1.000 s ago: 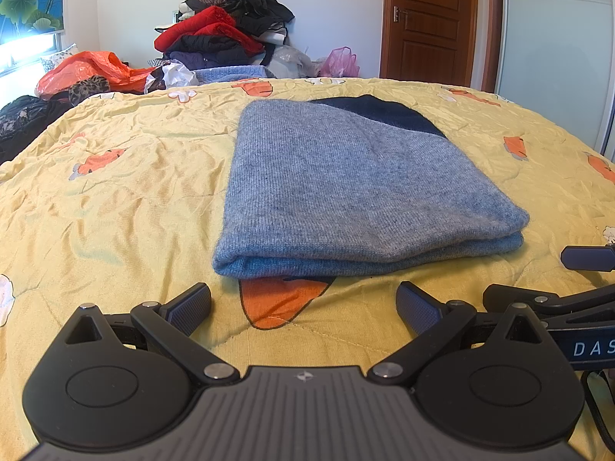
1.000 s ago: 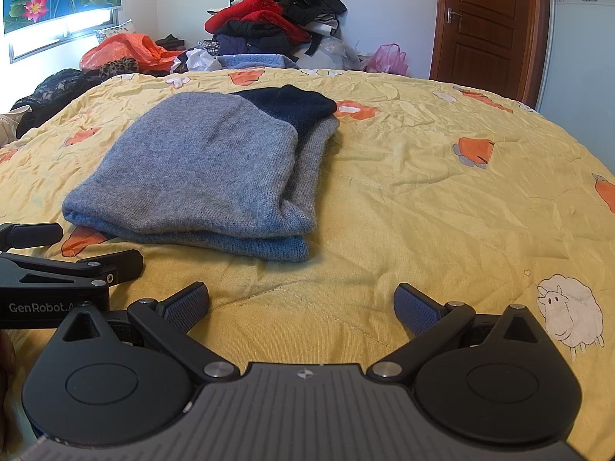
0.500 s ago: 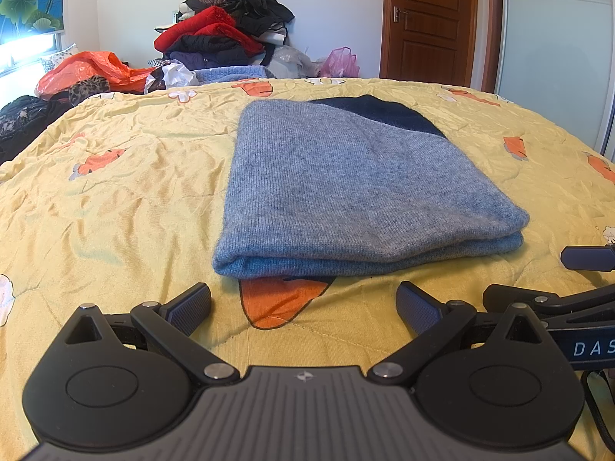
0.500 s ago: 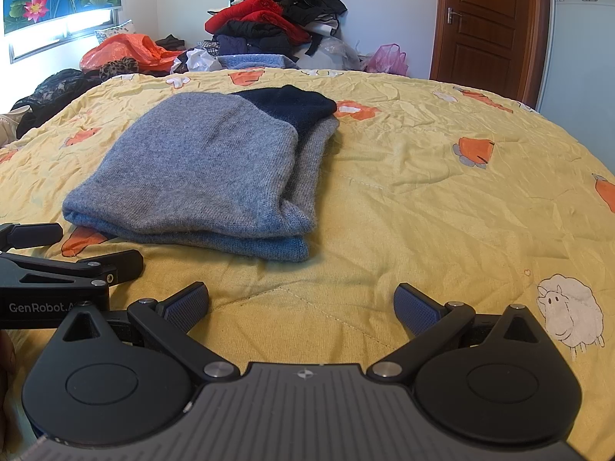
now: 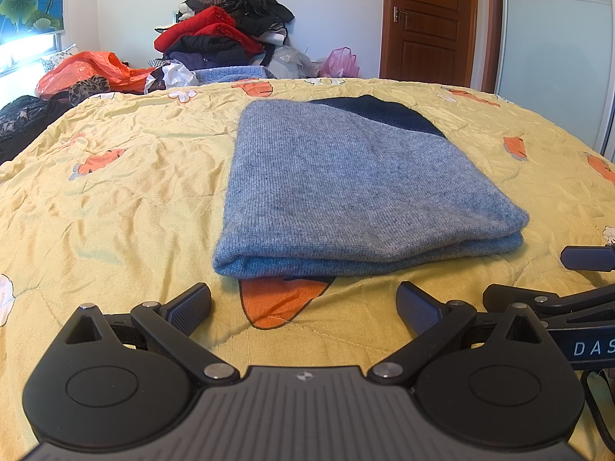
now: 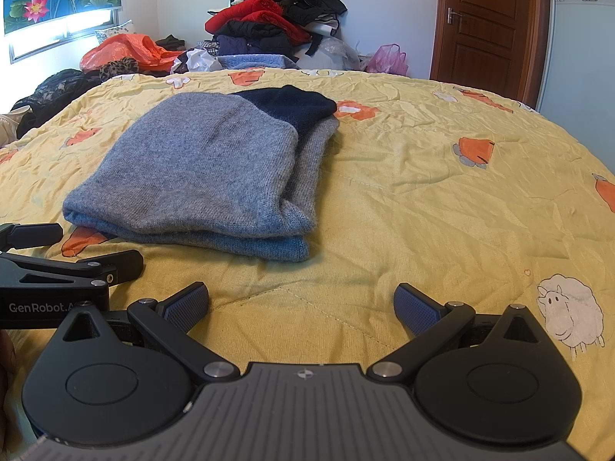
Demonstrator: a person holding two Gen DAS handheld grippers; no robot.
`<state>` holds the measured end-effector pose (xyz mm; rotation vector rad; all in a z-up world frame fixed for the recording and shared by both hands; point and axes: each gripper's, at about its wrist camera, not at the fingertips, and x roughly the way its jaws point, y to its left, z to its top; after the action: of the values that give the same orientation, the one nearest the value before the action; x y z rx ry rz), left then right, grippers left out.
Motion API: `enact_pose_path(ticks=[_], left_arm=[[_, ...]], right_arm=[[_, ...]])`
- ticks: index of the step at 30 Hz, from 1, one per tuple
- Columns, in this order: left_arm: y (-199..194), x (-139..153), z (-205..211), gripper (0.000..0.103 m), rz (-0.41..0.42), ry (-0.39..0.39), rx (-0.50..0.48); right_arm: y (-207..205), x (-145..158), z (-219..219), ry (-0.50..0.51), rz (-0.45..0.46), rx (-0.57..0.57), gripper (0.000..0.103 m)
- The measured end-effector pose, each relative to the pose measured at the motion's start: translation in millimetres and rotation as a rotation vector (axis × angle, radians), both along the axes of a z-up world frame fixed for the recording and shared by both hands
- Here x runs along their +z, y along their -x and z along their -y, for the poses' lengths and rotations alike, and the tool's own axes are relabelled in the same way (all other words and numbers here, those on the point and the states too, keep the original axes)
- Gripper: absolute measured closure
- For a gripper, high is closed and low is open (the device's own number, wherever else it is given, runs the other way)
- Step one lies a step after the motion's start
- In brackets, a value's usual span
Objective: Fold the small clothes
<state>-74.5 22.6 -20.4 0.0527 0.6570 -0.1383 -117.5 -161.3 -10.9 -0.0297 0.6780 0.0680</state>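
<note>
Grippers first: left gripper and right gripper both gape empty above the bedspread. Folded grey sweater lies just ahead, squarely before the left, stretching away toward the clothes pile.

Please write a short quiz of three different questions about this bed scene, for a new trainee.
1. True or false: the grey sweater lies folded on the yellow bedspread.
2. Which gripper holds cloth? A) the left gripper B) the right gripper C) neither
3. Fill in: behind the bed stands a pile of clothes, and to its right a closed wooden ____.

Key: 1 true. 2 C, both are open and empty, short of the sweater. 3 door.
</note>
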Motion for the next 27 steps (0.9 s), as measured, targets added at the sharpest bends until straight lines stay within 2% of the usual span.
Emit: enact_pose_path(ticks=[17, 27], left_arm=[[-1.4, 3.0, 0.0, 0.000, -0.016, 0.005, -0.002], [-0.4, 8.0, 0.0, 0.000, -0.067, -0.016, 0.060]], right_arm=[[-0.6, 0.3, 0.0, -0.001, -0.002, 0.003, 0.000], [1.1, 7.4, 3.6, -0.009, -0.074, 0.019, 0.000]])
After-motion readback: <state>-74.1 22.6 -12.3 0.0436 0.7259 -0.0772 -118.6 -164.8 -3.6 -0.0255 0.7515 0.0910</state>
